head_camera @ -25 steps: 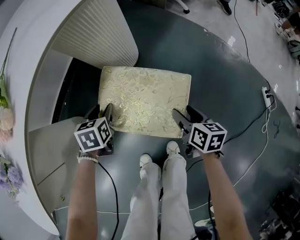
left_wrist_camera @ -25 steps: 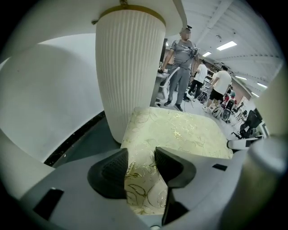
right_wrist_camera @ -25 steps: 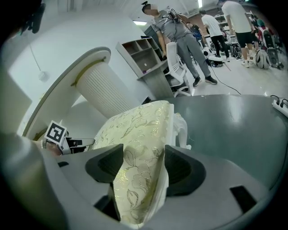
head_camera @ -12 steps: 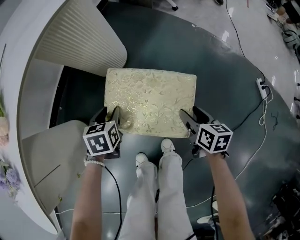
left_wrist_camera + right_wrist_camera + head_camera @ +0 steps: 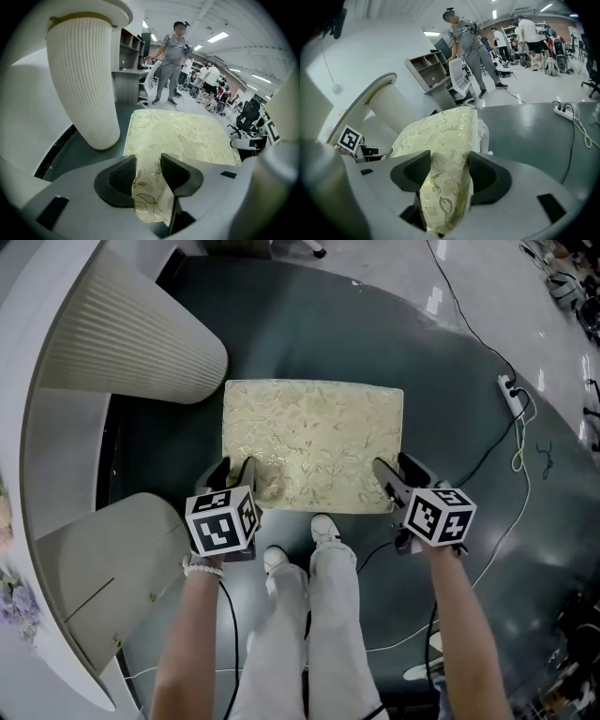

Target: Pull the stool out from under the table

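The stool (image 5: 314,442) has a gold floral cushion top and stands on the dark floor beside the white table's ribbed pedestal (image 5: 131,343). My left gripper (image 5: 232,472) is at its near left corner. In the left gripper view the left gripper (image 5: 148,171) pinches the cushion fabric (image 5: 183,136) between both pads. My right gripper (image 5: 398,474) is at the near right corner. Its jaws have just been closing, and in the right gripper view the right gripper (image 5: 446,173) has the cushion corner (image 5: 440,131) filling the gap, with both pads pressing on it.
The curved white table (image 5: 56,456) and a white panel (image 5: 103,559) lie to the left. The person's legs (image 5: 309,615) stand just behind the stool. A power strip (image 5: 509,390) and cables (image 5: 487,549) lie on the floor at right. People stand far off (image 5: 171,51).
Only the head camera has turned a little. Both grippers stay at the stool's near corners, and the stool keeps its place by the feet.
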`<state>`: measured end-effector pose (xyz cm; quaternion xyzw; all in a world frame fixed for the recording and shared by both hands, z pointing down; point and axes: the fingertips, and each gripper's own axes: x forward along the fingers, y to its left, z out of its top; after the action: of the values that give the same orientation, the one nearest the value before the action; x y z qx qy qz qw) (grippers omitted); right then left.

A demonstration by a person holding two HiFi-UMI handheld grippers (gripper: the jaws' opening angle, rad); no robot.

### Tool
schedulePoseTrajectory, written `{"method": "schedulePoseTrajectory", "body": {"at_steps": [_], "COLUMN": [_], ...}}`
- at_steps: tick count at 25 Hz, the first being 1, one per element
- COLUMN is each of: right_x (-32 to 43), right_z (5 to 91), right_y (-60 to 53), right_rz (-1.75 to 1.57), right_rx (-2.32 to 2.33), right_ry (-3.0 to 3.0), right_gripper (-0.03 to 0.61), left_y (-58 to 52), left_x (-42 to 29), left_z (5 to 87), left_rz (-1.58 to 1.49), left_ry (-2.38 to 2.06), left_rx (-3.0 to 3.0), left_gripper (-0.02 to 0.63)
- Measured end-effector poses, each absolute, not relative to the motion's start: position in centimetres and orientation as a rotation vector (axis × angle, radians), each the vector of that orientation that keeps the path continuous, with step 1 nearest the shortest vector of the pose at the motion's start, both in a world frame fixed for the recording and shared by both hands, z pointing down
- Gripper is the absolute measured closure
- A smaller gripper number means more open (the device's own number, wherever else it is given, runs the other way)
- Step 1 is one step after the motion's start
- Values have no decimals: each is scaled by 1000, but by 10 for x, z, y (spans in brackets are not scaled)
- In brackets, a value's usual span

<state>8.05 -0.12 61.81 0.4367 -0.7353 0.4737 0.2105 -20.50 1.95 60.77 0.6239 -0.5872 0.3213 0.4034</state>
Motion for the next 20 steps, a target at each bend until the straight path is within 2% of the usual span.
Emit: {"method": "schedulePoseTrajectory", "body": {"at_steps": [20], "right_x": [81], "right_z": [602], "right_y": [1], "right_rz": [1182], "right_rx": [1383], "right_ry": [-1924], "right_gripper": [324], "left_y": [16], "left_x": [-205], "left_z": [609], "left_rz": [755], "left_ry": [-1344], "left_rx": [1671], "left_gripper": [427]}}
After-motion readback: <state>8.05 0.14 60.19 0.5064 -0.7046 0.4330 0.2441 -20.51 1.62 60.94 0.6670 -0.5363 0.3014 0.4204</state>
